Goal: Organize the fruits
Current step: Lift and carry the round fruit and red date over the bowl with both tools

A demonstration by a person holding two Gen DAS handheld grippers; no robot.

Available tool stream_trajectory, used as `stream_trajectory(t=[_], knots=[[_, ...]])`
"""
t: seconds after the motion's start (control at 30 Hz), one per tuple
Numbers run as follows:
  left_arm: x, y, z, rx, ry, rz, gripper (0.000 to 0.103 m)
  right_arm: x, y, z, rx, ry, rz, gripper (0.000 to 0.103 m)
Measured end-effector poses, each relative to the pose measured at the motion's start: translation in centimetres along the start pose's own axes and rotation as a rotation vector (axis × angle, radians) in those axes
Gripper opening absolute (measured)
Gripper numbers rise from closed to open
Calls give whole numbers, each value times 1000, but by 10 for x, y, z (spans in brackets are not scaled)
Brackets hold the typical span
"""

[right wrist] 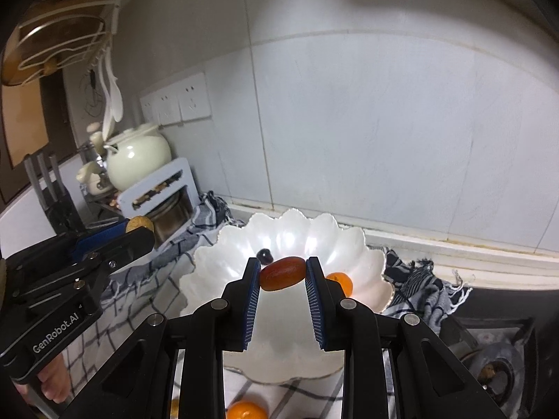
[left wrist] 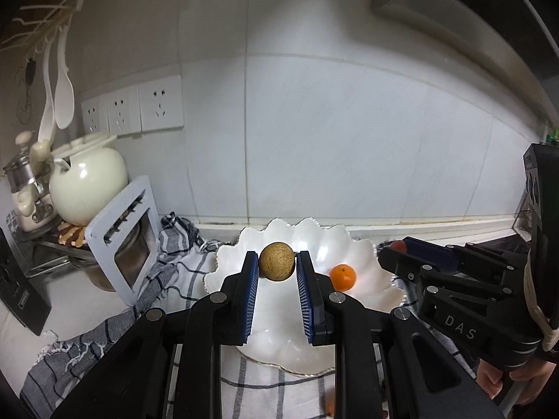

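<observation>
My left gripper (left wrist: 277, 262) is shut on a round brown fruit (left wrist: 276, 262) and holds it above a white scalloped bowl (left wrist: 363, 262). An orange (left wrist: 343, 277) lies in the bowl's right part. My right gripper (right wrist: 283, 272) is shut on an oblong red-brown fruit (right wrist: 282, 273) over the same bowl (right wrist: 216, 265). A small dark fruit (right wrist: 264, 255) rests in the bowl behind it, and the orange (right wrist: 340, 281) shows past the right finger. Another orange (right wrist: 246, 410) lies on the checked cloth (right wrist: 139, 289) in front of the bowl. Each gripper shows at the edge of the other's view.
A cream ceramic pot (left wrist: 87, 181) and a white slotted rack (left wrist: 122, 237) stand at the left by the wall sockets (left wrist: 134, 110). A knife block (right wrist: 56, 199) stands further left. A gas burner (right wrist: 496, 366) lies to the right of the cloth. The tiled wall is close behind the bowl.
</observation>
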State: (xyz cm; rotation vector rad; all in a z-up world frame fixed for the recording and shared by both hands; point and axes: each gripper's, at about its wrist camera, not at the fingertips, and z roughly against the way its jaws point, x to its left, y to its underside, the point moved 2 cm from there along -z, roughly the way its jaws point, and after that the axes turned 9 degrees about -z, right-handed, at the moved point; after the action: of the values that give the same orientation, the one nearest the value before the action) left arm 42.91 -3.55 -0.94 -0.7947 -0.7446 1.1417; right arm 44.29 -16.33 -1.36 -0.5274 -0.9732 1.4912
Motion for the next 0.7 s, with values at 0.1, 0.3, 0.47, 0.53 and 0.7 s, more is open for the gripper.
stream_trajectory(t=[0.1,0.3,0.47,0.53,0.7], knots=[[0,0,-13,20,-5,-5,23,-6,0,-18,40,9,-11,28],[-1,2,-42,71,-3,-21,23,-20,2,-47,110,34,-39,28],[-2,5,-68,132,37,-15,23,-26,5,-64,149,55,-44,28],[-1,6,-79,155,47,-7,23,-28,7,-71,169,61,-46,28],[-1,11,-103,217,64,8,23,-33,11,-85,209,77,-47,28]])
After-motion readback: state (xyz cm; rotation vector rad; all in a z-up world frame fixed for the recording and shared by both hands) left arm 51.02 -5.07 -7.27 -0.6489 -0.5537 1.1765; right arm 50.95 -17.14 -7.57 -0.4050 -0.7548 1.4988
